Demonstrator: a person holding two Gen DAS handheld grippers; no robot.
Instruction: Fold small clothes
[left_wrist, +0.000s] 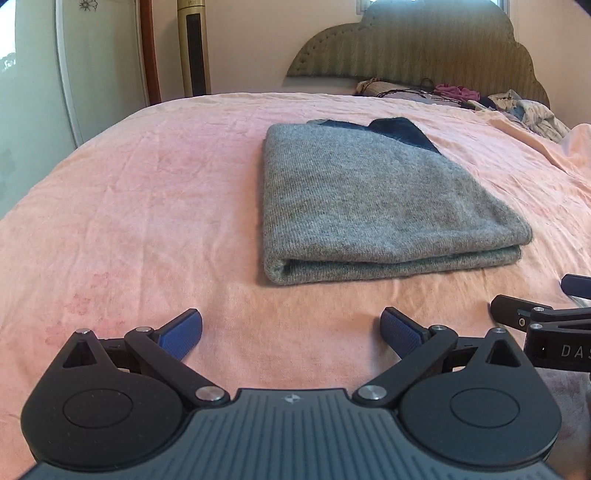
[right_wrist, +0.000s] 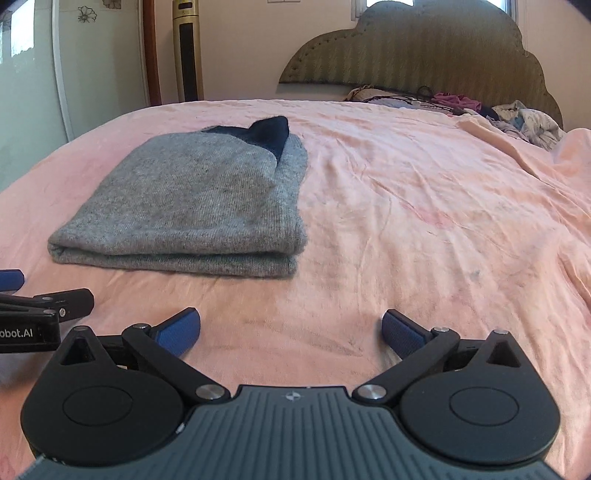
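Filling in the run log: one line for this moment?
left gripper open, empty | right gripper open, empty | grey sweater folded on pink bedspread, untouched

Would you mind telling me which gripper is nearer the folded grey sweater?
Left, slightly. The left gripper sits just short of the folded grey sweater, which lies ahead and a little right. The right gripper faces bare sheet, sweater ahead-left.

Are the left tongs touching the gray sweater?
Apart. In the left wrist view, the open left tongs sit short of the folded gray sweater, with bare pink bedsheet between them.
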